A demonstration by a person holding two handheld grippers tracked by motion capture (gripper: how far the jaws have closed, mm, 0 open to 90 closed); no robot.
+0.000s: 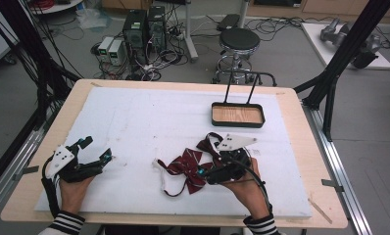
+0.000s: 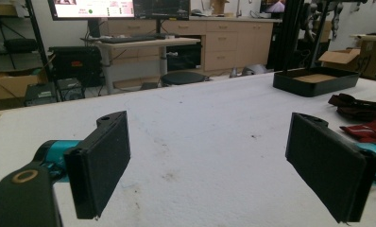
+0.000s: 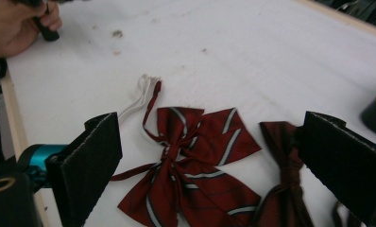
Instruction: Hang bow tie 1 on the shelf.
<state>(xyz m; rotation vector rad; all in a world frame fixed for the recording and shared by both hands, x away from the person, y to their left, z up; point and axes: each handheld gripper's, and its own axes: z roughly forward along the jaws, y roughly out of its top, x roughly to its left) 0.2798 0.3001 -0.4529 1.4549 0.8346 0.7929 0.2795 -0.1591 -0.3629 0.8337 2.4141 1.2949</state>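
With both grippers' jaws wide open, we judge the striped bow (image 3: 195, 161) soft and light, best pinched at its knot (image 3: 169, 152)

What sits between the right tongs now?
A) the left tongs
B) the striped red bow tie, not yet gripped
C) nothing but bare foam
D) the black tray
B: the right tongs stand wide open over the striped red bow tie, their pads either side without touching it.
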